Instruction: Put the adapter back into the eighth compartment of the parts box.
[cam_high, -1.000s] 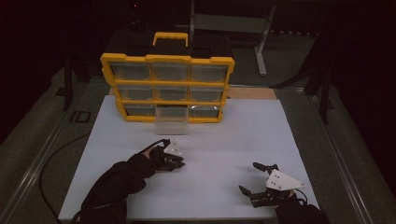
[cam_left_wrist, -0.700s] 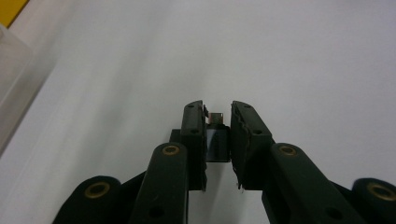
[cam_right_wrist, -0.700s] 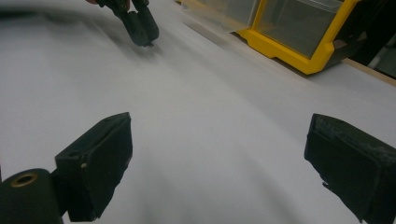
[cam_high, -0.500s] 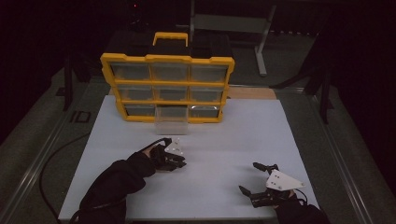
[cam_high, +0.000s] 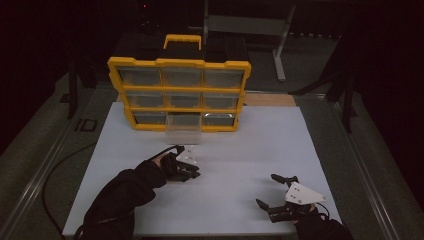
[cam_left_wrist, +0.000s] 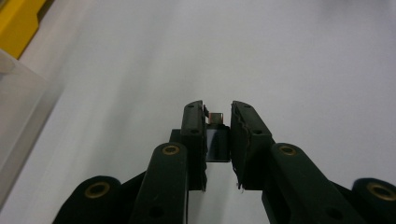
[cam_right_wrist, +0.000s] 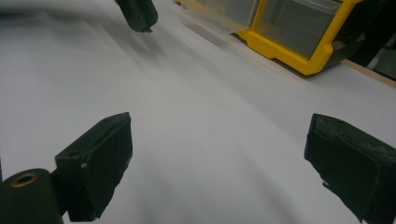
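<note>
— Where's the part (cam_left_wrist: 216, 135)?
— Pinched in the left gripper (cam_high: 186, 169), low over the bench (cam_high: 240, 150) — small, dark, metal tip pointing out along the jaws.
— And the drawer (cam_high: 184, 129)?
— Pulled out of the organizer (cam_high: 178, 95), just ahead of that gripper. Right gripper (cam_high: 274, 192) gapes wide, holds nothing, farther off.

white table (cam_high: 240, 150) lies bare between the hands; pulled-out drawer (cam_high: 184, 131) juts from yellow organizer (cam_high: 177, 95).

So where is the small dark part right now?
In the left gripper view, the small dark part sits clamped between the left gripper jaws, above the white table, near the pulled-out clear drawer.
</note>
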